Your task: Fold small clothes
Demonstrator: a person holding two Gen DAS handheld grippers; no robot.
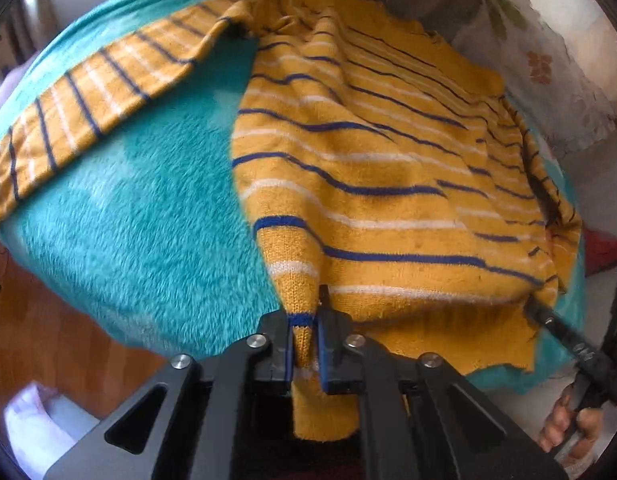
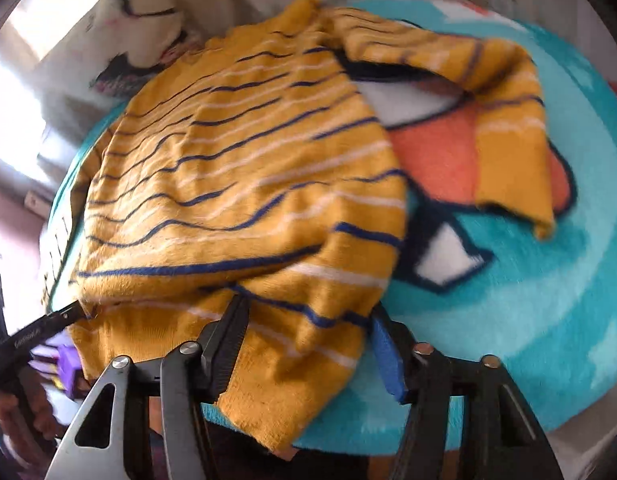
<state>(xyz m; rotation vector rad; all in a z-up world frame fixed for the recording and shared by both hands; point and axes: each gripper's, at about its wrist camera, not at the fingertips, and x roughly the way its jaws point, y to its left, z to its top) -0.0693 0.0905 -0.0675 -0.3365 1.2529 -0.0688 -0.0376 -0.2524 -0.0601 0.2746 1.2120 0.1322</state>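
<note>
A mustard-yellow knitted sweater [image 1: 368, 184] with navy and white stripes is spread over a fluffy turquoise blanket [image 1: 140, 216], its hem lying nearest both cameras and its neck end farthest away. In the left wrist view one sleeve [image 1: 88, 96] is stretched out across the blanket to the left of the body. In the right wrist view the other sleeve [image 2: 504, 120] is bent to the right over a printed patch of orange, white and black on the blanket [image 2: 508, 280].

A fold of the hem at the sweater's left corner is pinched between the blue-padded fingers of the left gripper [image 1: 304, 332], which is clenched tight on the knit; the cloth is pulled up into a narrow ridge between the pads. The right gripper [image 2: 304, 344] is seen straddling the hem at the other corner, with fabric lying between its fingers. Its jaws stand partly apart, and because of motion blur it cannot be told whether the pads press on the knit.

In the left wrist view the tip of the right gripper [image 1: 564, 336] is seen touching the hem's far corner, with the person's hand [image 1: 568, 428] on its handle. A wooden floor [image 1: 60, 344] is visible below the blanket's edge, and a pale floral cloth [image 1: 548, 64] beyond it.
</note>
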